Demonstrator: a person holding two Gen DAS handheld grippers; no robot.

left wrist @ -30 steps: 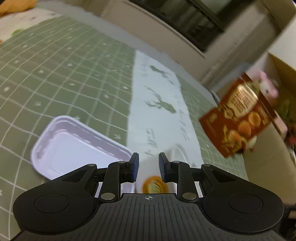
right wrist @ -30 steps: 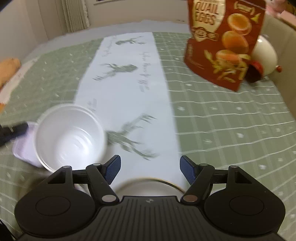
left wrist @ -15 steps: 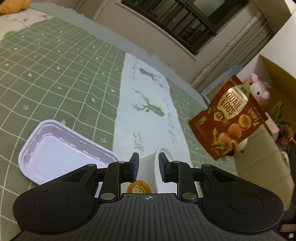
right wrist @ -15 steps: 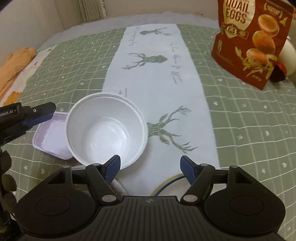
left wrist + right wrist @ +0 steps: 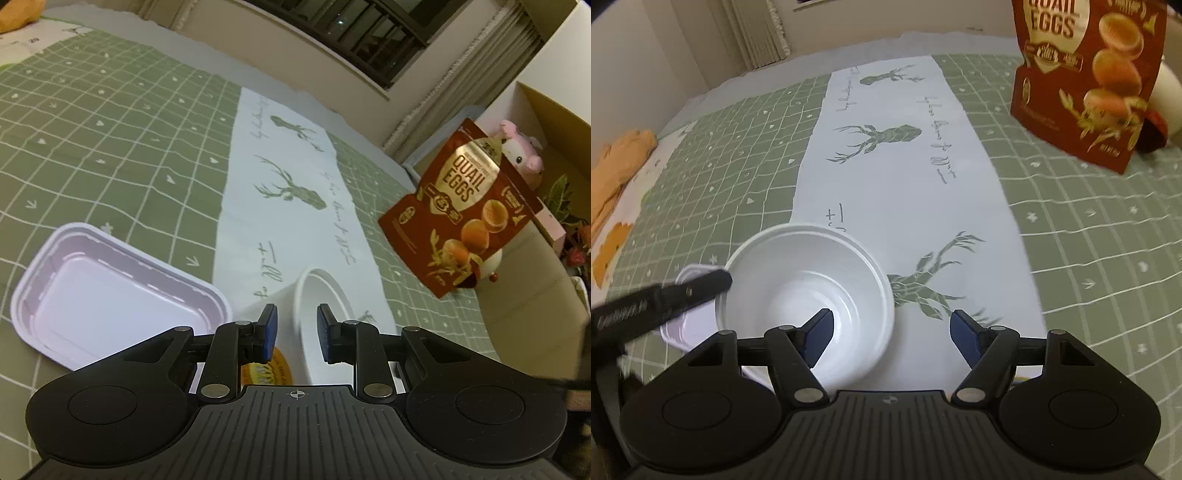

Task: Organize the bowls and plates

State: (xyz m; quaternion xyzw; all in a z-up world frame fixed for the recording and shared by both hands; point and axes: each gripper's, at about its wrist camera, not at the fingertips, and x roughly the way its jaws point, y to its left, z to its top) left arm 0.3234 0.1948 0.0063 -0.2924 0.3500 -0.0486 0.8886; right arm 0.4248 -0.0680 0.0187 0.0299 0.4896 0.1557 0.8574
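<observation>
A white round bowl (image 5: 809, 291) is held up over the white deer table runner (image 5: 905, 155). My left gripper (image 5: 294, 330) is shut on the bowl's rim (image 5: 306, 314), one finger inside and one outside; its finger (image 5: 698, 286) shows at the bowl's left edge in the right wrist view. A pale lilac rectangular tray (image 5: 107, 295) lies on the green checked cloth to the left, and shows partly behind the bowl in the right wrist view (image 5: 690, 325). My right gripper (image 5: 890, 332) is open and empty, just in front of the bowl.
A red quail-eggs pouch (image 5: 1089, 81) stands at the right, also in the left wrist view (image 5: 465, 218). A round orange-labelled item (image 5: 266, 371) lies under my left gripper. An orange cloth (image 5: 617, 173) lies far left. A cardboard box (image 5: 550, 122) and pink plush (image 5: 521, 147) stand beyond.
The left gripper has carried the bowl right and forward over the runner. The right gripper has moved closer, so the bowl sits larger between its open fingers.
</observation>
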